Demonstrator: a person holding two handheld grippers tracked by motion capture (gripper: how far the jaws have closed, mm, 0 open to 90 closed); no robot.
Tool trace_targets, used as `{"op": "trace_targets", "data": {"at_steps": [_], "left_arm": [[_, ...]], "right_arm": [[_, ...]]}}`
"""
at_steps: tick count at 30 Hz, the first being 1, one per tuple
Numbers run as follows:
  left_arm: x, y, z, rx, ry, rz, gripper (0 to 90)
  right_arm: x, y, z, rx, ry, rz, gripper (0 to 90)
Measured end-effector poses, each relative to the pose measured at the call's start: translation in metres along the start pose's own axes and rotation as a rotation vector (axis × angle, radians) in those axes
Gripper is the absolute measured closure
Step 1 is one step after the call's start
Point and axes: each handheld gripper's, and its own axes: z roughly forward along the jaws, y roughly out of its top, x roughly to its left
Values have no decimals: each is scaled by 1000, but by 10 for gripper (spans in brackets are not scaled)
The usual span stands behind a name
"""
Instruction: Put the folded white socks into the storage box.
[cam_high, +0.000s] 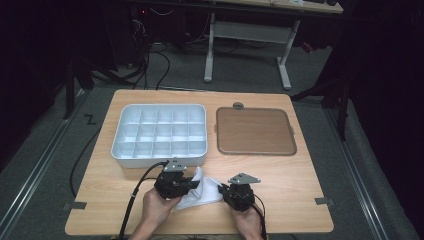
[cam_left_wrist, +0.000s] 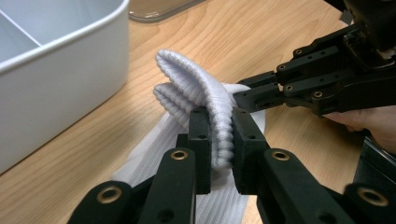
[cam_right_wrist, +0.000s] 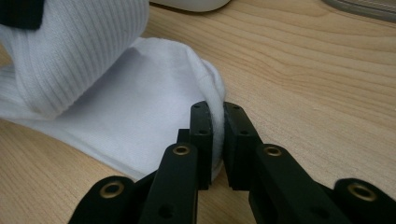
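A white sock (cam_high: 204, 190) lies on the wooden table (cam_high: 290, 175) near its front edge, between my two grippers. My left gripper (cam_high: 192, 181) is shut on the ribbed cuff (cam_left_wrist: 219, 112), which is folded over and lifted off the table. My right gripper (cam_high: 223, 190) is shut on the smooth edge of the sock (cam_right_wrist: 215, 116) at its other end, low over the wood. In the left gripper view the right gripper (cam_left_wrist: 245, 95) reaches in from the right and its jaws pinch the sock just beyond my left gripper (cam_left_wrist: 219, 140).
A white compartment tray (cam_high: 160, 132) stands behind the sock at the left. A brown flat tray (cam_high: 255, 131) lies to its right. Bare wood stretches to the right of my hands. The tray wall (cam_left_wrist: 70, 70) is close on the left in the left gripper view.
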Motion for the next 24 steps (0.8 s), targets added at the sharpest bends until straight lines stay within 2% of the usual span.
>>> {"op": "trace_targets", "data": {"at_steps": [7, 13, 14, 24], "left_arm": [[-1, -4, 5, 10, 8, 18, 804], [-2, -6, 9, 10, 5, 18, 804], [-3, -7, 9, 18, 5, 31, 804], [-4, -10, 15, 39, 8, 32, 804]], "right_arm": [[1, 0, 1, 3, -6, -9, 837], [2, 1, 1, 6, -14, -18, 837], [2, 1, 2, 5, -15, -20, 837], [1, 1, 3, 7, -14, -24, 836]]}}
